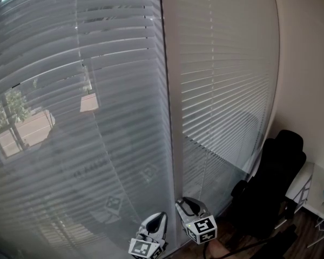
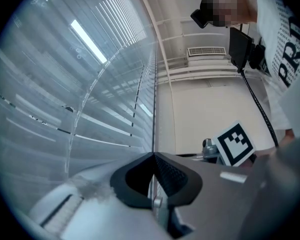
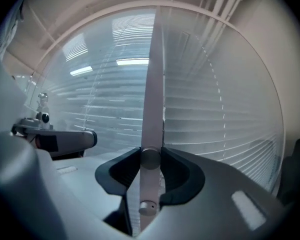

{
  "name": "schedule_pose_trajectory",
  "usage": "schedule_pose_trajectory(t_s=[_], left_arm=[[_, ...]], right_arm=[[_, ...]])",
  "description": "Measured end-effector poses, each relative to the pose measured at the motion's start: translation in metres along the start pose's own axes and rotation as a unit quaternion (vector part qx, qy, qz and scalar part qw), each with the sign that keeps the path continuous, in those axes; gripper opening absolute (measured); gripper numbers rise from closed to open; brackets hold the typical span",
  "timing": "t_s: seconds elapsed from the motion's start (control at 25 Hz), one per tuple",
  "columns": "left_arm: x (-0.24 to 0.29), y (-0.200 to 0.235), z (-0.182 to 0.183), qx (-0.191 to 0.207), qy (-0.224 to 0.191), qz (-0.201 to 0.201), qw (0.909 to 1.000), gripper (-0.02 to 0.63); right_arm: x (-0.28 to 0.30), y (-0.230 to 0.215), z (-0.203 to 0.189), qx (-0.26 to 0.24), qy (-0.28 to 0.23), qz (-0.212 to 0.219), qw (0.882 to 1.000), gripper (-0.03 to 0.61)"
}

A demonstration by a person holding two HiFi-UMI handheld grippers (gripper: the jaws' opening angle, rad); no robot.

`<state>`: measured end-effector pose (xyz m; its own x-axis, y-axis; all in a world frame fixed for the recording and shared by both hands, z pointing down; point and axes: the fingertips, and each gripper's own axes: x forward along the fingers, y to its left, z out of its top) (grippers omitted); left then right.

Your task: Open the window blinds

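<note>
The right gripper (image 3: 150, 160) is pinching a round pale wand (image 3: 150, 157) between its dark fingers (image 3: 182, 175), in line with the pale upright window post (image 3: 153, 84), while slatted blinds (image 3: 217, 124) are hanging on both sides and the left gripper (image 3: 60, 140) is showing at the left.

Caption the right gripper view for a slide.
Right gripper clamped on a pale rod, with window blinds filling the background.

An office (black swivel chair (image 1: 271, 179), slatted blinds (image 1: 119, 117)).
</note>
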<state>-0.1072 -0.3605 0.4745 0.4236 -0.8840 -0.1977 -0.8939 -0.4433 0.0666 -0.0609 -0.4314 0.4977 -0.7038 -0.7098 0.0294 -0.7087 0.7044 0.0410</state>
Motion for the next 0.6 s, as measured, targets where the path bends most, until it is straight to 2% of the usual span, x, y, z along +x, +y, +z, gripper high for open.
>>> schedule_pose_trajectory(t_s=[0.28, 0.6], left_arm=[[-0.0019, 0.0004, 0.0011, -0.001, 0.001, 0.001, 1.0, -0.008], [-0.0005, -0.0023, 0.0019, -0.003, -0.001, -0.004, 1.0, -0.008]], right_arm=[[-0.0005, -0.0016, -0.0002, 0.077, -0.008, 0.006, 0.997, 0.133], [-0.0002, -0.0035, -0.0005, 0.141, -0.011, 0.012, 0.99, 0.133]])
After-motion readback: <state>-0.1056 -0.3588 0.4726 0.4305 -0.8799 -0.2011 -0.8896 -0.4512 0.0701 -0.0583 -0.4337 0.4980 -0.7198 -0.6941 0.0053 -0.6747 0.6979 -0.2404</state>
